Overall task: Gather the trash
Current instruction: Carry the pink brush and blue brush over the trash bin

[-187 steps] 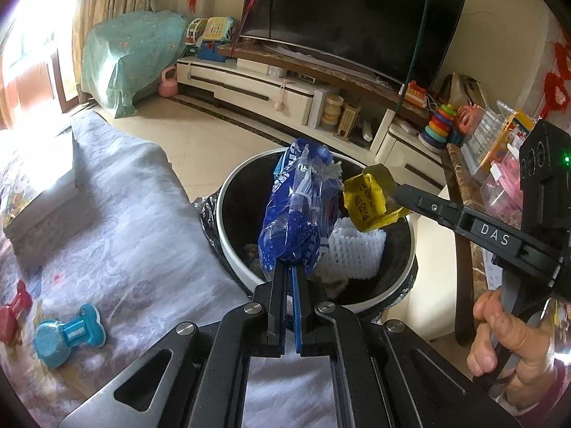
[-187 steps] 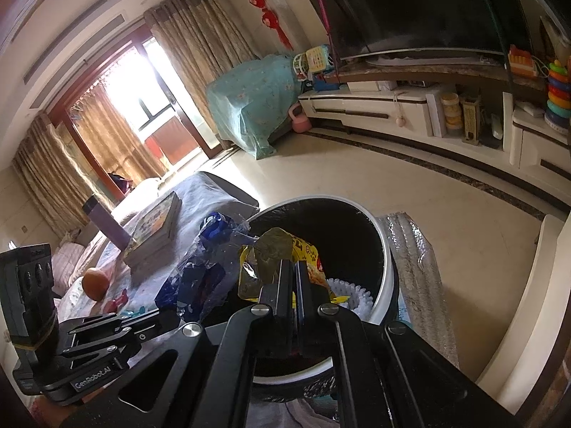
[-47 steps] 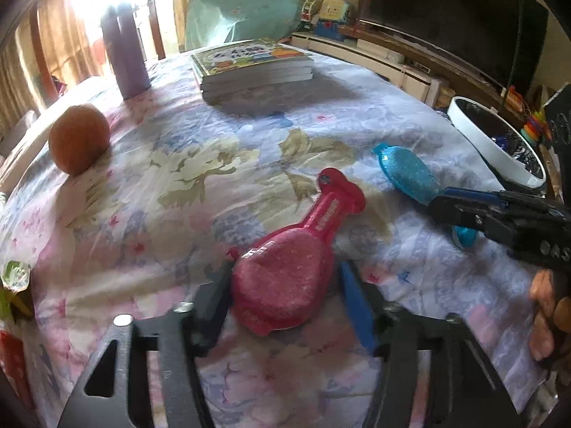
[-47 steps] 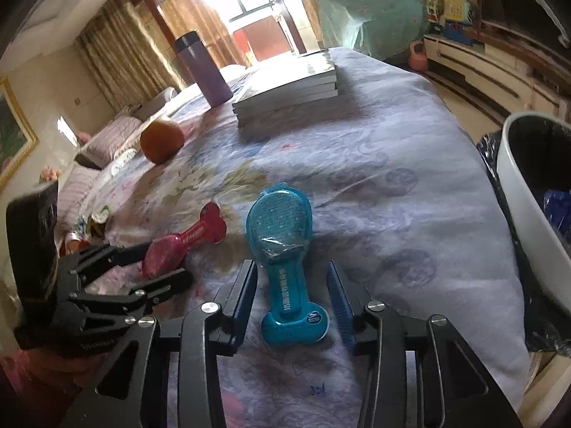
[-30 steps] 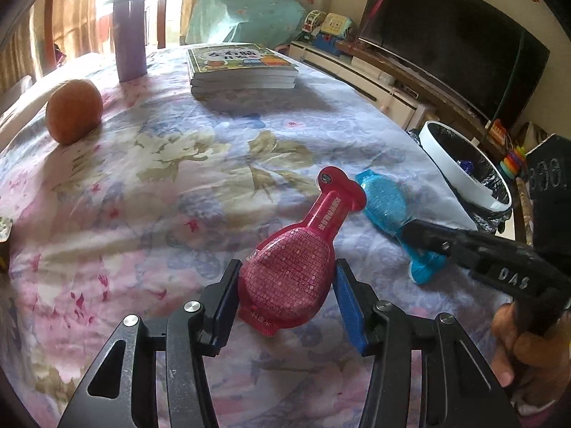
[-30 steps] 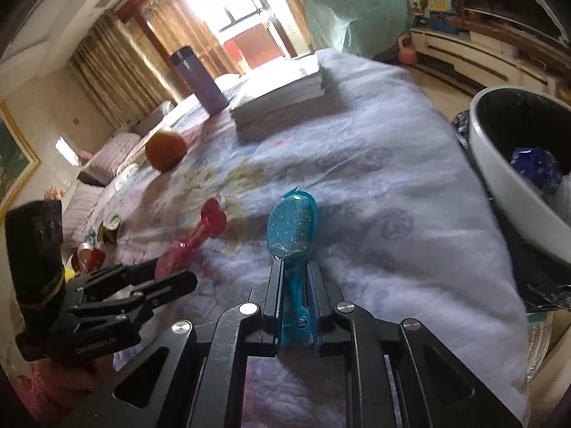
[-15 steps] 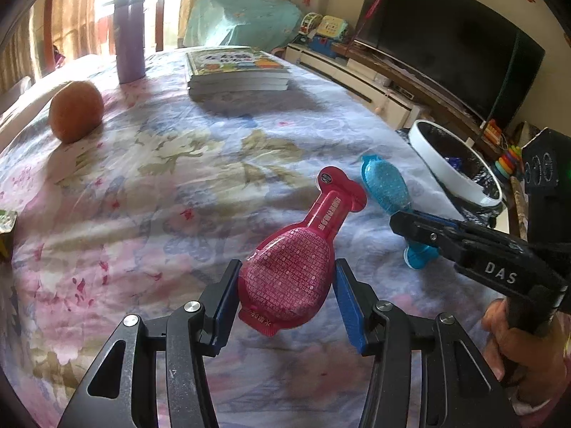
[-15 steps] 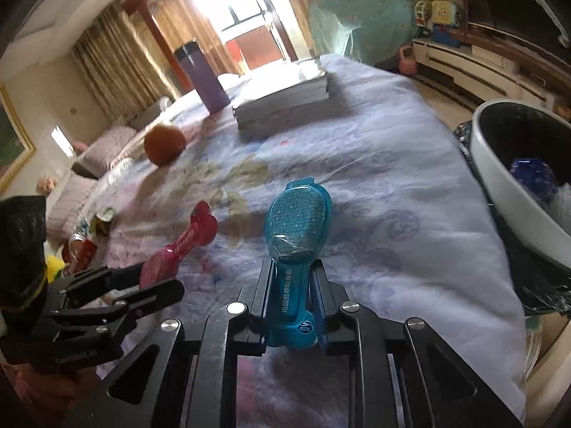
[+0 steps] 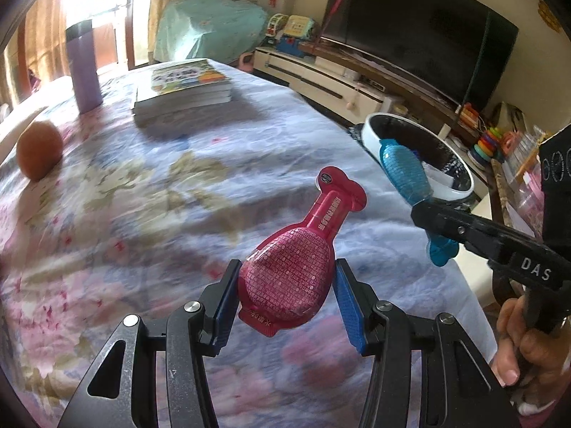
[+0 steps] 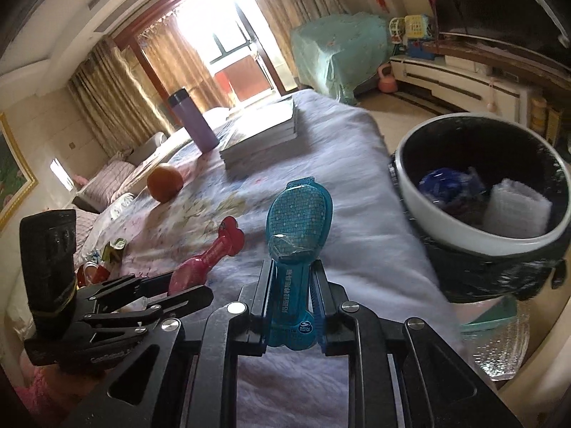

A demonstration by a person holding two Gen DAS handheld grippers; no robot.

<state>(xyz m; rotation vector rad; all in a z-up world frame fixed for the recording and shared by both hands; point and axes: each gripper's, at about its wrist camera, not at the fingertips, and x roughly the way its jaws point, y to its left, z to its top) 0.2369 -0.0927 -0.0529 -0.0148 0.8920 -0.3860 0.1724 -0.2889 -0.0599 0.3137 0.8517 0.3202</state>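
Floral tablecloth [image 9: 150,192] fills both frames, the bin [image 10: 480,192] at right in the right-wrist view, nearer the right gripper [image 10: 291,297] clamping the blue pouch [image 10: 298,228] than the left gripper [image 9: 285,287] clamping the red pouch [image 9: 292,267], both necks pointing away.

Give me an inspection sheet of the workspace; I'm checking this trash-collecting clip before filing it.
Surface: floral tablecloth covers the table.
Job's things: red packet and blue packet, both held; trash bin beside the table holds wrappers.
Clutter: orange, purple flask, stack of books.
Grippers: left gripper shut on red packet; right gripper shut on blue packet.
Cables: nothing seen.
Surroundings: television, curtained window.
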